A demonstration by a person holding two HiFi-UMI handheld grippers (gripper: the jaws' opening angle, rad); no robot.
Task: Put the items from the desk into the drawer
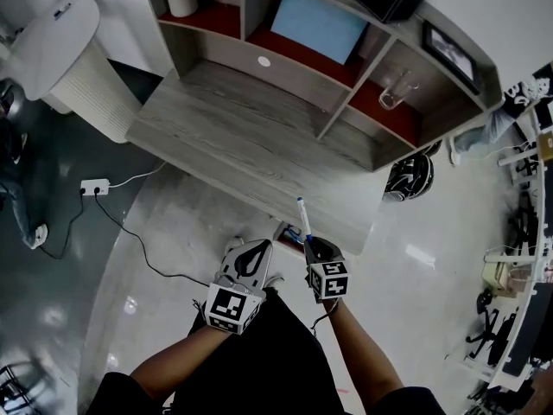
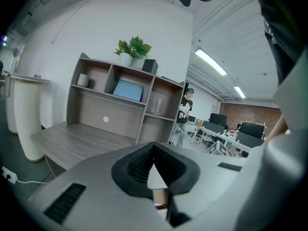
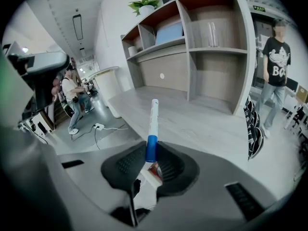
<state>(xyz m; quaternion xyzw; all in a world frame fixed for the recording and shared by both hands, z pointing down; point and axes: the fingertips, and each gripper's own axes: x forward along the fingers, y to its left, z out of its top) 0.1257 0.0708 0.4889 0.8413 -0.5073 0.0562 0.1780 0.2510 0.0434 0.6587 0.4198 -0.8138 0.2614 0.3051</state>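
While the right gripper [image 3: 151, 159] clamps the pen [image 3: 153, 124] by its blue end, long axis pointing away toward the grey wood desk [image 1: 251, 145], the left gripper [image 2: 155, 163] jaws are together, empty; glossy office floor [image 1: 164, 249].

The desk [image 1: 251, 137] is grey wood with lines in it, and it looks dull, not shiny. The floor [image 1: 164, 258] in front of the desk is smooth and shiny. The pen [image 3: 153, 124] is smooth white and blue plastic. The right gripper [image 3: 150, 154] is dull grey plastic with bumpy black pads [image 3: 126, 163]. On a shelf at the back of the desk, a cup [image 1: 393, 92] is clear, shiny glass.
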